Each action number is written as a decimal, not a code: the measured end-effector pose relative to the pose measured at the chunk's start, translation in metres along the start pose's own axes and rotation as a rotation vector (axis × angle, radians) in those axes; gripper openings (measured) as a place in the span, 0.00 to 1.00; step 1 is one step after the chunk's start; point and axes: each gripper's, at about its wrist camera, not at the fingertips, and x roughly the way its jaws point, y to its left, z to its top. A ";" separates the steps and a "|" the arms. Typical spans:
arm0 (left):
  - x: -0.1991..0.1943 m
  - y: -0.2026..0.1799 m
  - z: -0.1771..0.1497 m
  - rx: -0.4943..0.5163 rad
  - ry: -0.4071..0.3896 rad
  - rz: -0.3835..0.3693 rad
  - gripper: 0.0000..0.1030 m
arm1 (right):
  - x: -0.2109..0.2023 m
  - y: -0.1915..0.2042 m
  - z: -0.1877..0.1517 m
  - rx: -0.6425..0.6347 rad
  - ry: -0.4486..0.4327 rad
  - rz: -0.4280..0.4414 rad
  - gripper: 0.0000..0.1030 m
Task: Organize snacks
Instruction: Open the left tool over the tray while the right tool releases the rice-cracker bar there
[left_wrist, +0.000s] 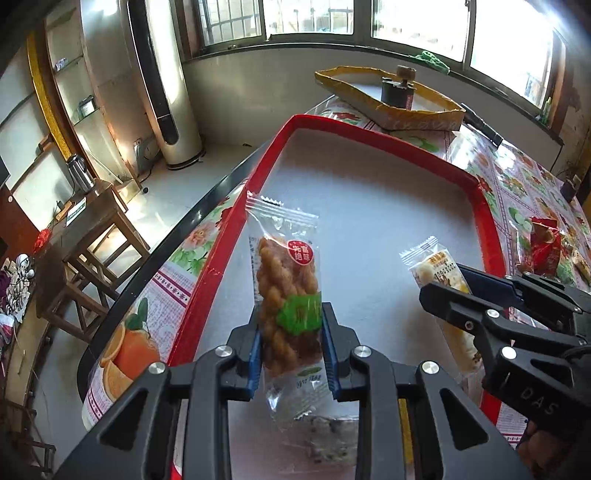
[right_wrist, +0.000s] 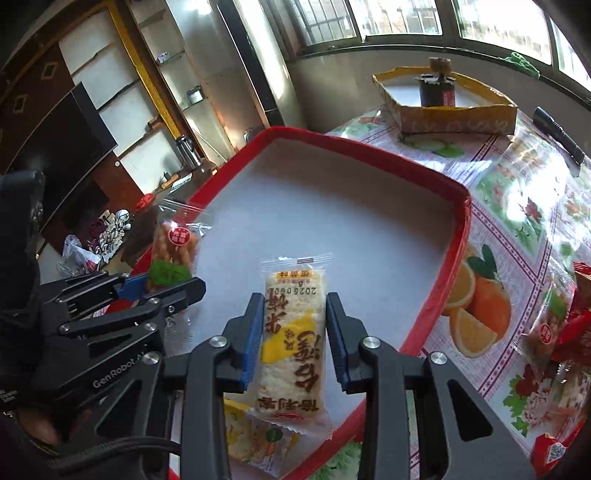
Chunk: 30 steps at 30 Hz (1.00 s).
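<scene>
Tray (left_wrist: 369, 192) lies on worktop (left_wrist: 524, 184), filling frame centre. Twist-snack packet (left_wrist: 288, 295) sits between left gripper (left_wrist: 291, 350) fingers, lower centre, over the tray's near left part. Rice-cracker packet (right_wrist: 295, 332) sits between right gripper (right_wrist: 295, 343) fingers, to its right. Cardboard box (left_wrist: 417, 114) stands behind the tray, upper right. Flashlight (left_wrist: 480, 123) lies just right of box. Loose snack pile (left_wrist: 543, 251) lies on worktop right of tray.
</scene>
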 end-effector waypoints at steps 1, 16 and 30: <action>0.001 0.000 0.000 0.000 0.004 0.000 0.24 | 0.002 0.000 0.000 -0.001 0.003 -0.001 0.34; -0.002 0.008 0.003 -0.048 0.002 0.018 0.38 | 0.002 -0.005 0.001 0.010 -0.009 0.003 0.38; -0.049 -0.036 -0.006 -0.117 -0.064 -0.144 0.56 | -0.081 -0.023 -0.016 0.140 -0.181 -0.035 0.75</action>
